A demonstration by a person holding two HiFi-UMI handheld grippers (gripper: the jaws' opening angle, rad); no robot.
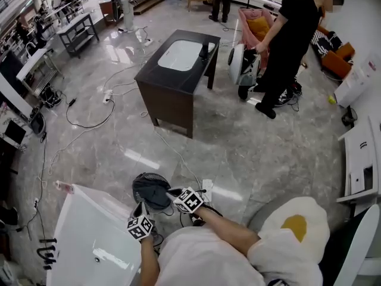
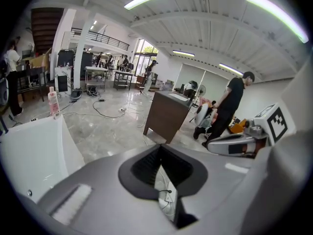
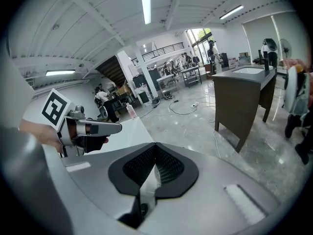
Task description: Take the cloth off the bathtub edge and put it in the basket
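In the head view, the left gripper (image 1: 141,210) and the right gripper (image 1: 174,192) are held side by side, pointing forward and down. A round black mesh basket (image 1: 152,189) sits on the floor just ahead of their tips. A dark grey crumpled cloth (image 1: 153,193) appears to lie inside it, though it is hard to tell apart from the mesh. A glossy white bathtub (image 1: 83,237) stands to the left of the left gripper, with a small pink bottle (image 1: 64,187) on its far corner. Well beyond both grippers are a dark brown wooden cabinet with a white inset basin (image 1: 172,82) and a person dressed in black (image 1: 292,40).

In the left gripper view, the jaws are clenched together and their dark ribbed pads meet with nothing between them. Pale marble floor (image 2: 112,126) shows through the slit below. The bathtub rim runs along the left side and the right gripper is close on the right.

In the right gripper view, these jaws are also pressed together and empty. The left gripper is close on the left, over the white bathtub rim, and the cabinet is ahead to the right.
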